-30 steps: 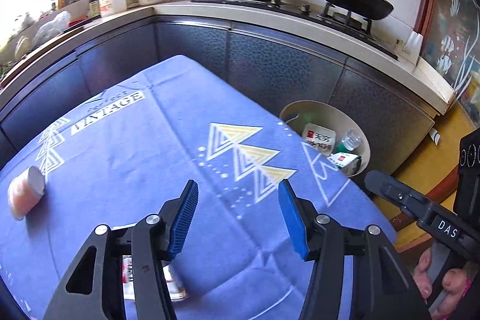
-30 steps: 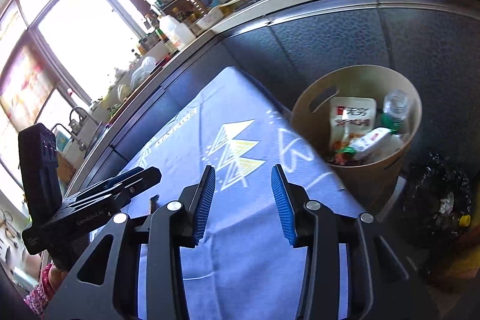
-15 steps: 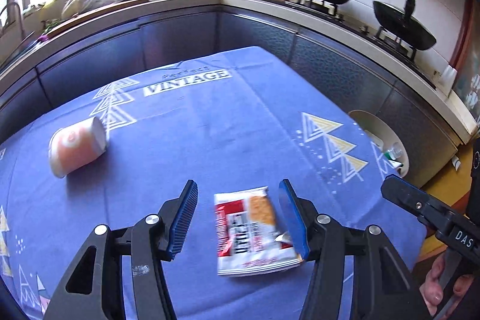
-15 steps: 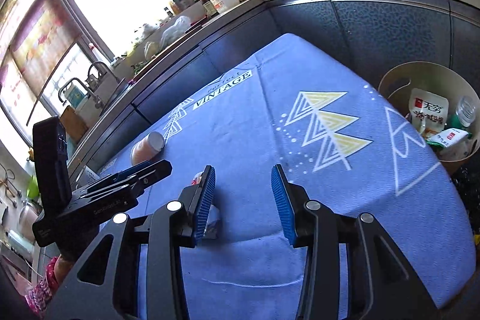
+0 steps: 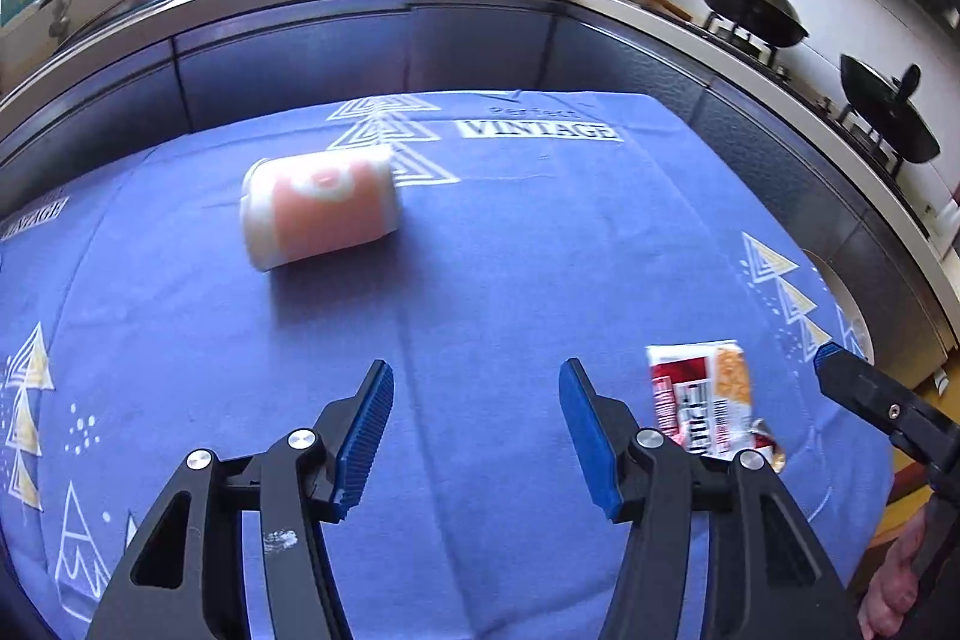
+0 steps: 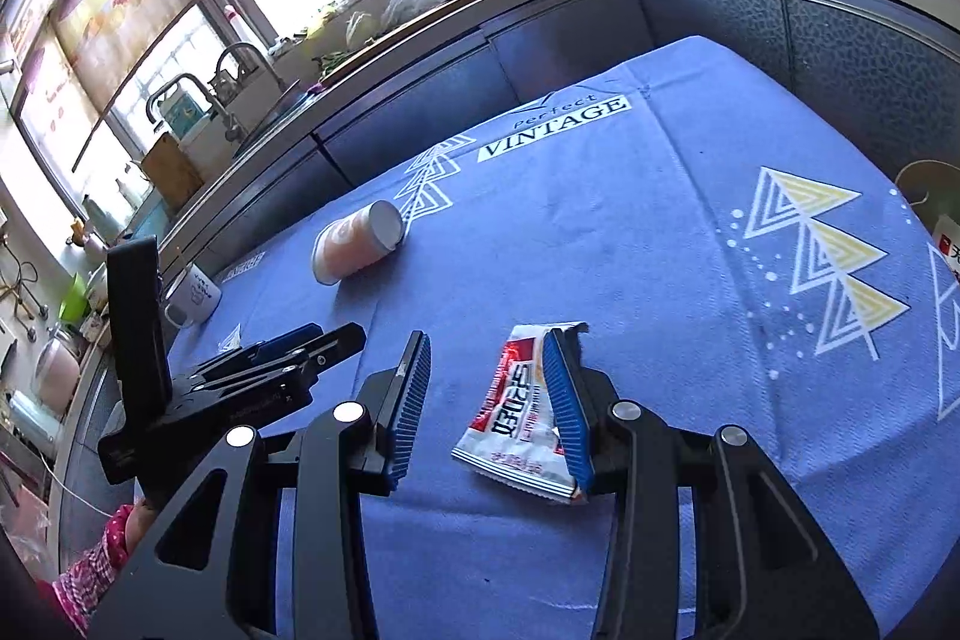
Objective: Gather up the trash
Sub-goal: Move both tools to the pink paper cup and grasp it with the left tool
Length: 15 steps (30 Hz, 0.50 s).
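two pieces of trash lie on the blue-clothed desk [image 5: 540,250]: a pink-and-white cup [image 5: 318,211] on its side near the far edge, and a red-and-white wrapper [image 6: 522,412] lying flat nearer the front. the left hand-held gripper [image 5: 477,436] stands spread above bare cloth with nothing between its pads; the cup is ahead of it, well apart. the right hand-held gripper [image 6: 492,406] is also spread and empty – the wrapper lies below and between its fingers, and its right finger hides one long edge of the wrapper, with no sign of pressure on it. the wrapper appears to be thin film: very light, limp and probably slick, so it should fold instead of resisting. it is best taken at its raised, torn far end, where a pad can get under the film; pinching straight down on the flat middle risks sliding it along the cloth. the cup looks light and thin-walled, likely to roll and to dent under a hard squeeze – grip it across the body, close gently. the bin [image 6: 927,187] shows at the desk's right edge.
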Motion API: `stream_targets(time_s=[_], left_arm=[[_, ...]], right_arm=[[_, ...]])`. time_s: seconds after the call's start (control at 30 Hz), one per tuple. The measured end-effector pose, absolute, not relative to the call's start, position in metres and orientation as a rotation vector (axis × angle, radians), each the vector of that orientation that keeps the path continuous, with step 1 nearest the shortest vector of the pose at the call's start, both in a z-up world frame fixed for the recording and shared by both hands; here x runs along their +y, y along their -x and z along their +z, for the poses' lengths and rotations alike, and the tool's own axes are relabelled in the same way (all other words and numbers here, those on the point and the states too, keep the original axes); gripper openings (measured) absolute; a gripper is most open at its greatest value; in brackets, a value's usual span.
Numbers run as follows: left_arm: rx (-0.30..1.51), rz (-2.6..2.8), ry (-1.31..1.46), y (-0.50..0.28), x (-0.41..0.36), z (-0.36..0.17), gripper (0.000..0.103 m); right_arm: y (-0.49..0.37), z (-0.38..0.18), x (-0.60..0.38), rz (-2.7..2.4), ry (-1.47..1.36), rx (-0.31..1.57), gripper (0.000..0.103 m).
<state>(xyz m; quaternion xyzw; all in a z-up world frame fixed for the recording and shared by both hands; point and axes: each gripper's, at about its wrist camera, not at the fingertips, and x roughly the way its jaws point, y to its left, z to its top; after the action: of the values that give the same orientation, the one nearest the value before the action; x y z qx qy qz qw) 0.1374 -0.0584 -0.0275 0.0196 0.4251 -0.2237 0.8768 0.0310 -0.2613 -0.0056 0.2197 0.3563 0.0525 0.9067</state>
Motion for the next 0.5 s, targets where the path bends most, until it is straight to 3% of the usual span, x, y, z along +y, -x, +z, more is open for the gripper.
stream_targets(time_s=[0.23,0.5], left_arm=[[0.920,-0.398,0.029,-0.153,-0.009,-0.045,0.058],[0.970,-0.345,0.219,-0.167,0.058,-0.058,0.058]], right_arm=[[-0.078,0.005,-0.219,0.205,-0.383,0.784,0.040],[-0.205,0.010,-0.179,0.318,-0.361,0.888,0.045]])
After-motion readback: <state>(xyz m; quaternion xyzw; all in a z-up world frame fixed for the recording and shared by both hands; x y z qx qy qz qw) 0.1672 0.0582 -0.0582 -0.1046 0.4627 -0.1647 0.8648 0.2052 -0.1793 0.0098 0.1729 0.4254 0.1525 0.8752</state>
